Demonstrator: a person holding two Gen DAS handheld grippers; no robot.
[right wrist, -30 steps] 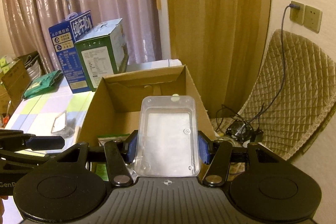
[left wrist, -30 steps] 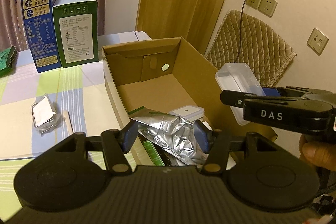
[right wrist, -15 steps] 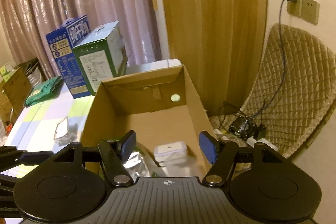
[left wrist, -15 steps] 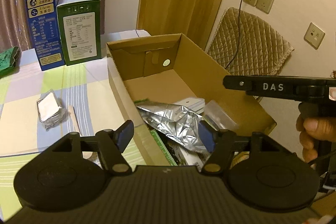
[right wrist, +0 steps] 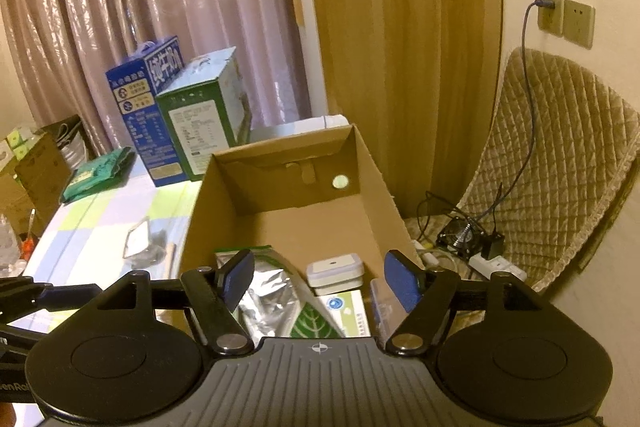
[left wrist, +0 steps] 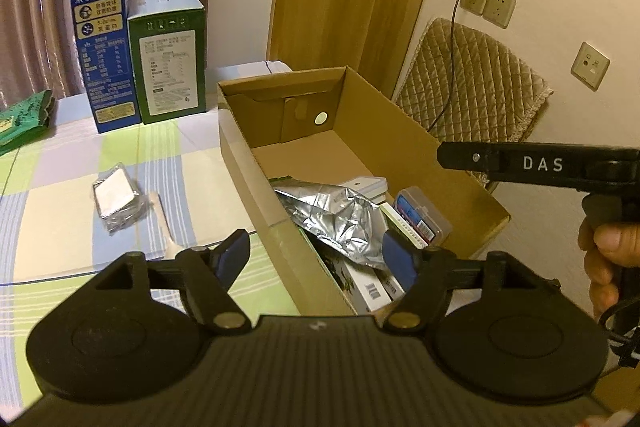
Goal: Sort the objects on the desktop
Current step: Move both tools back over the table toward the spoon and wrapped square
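An open cardboard box (left wrist: 400,131) stands at the table's right edge; it also shows in the right wrist view (right wrist: 372,179). Inside lie a silver foil pouch (left wrist: 340,215), a white lidded case (right wrist: 334,269), flat packets and a clear plastic box (left wrist: 420,215). My left gripper (left wrist: 316,253) is open and empty above the box's near left corner. My right gripper (right wrist: 320,281) is open and empty above the box's near end; in the left wrist view it shows side-on at the right. On the tablecloth lie a small clear-wrapped packet (left wrist: 116,197) and a wooden stick (left wrist: 162,223).
A blue carton (left wrist: 102,55) and a green carton (left wrist: 170,53) stand at the table's back. A green bag (left wrist: 24,119) lies at the far left. A quilted chair (right wrist: 552,163) with cables and a power strip (right wrist: 476,247) stands right of the table.
My right gripper opened and let go of the clear plastic box, which now lies in the cardboard box. Both grippers have drawn back a little.
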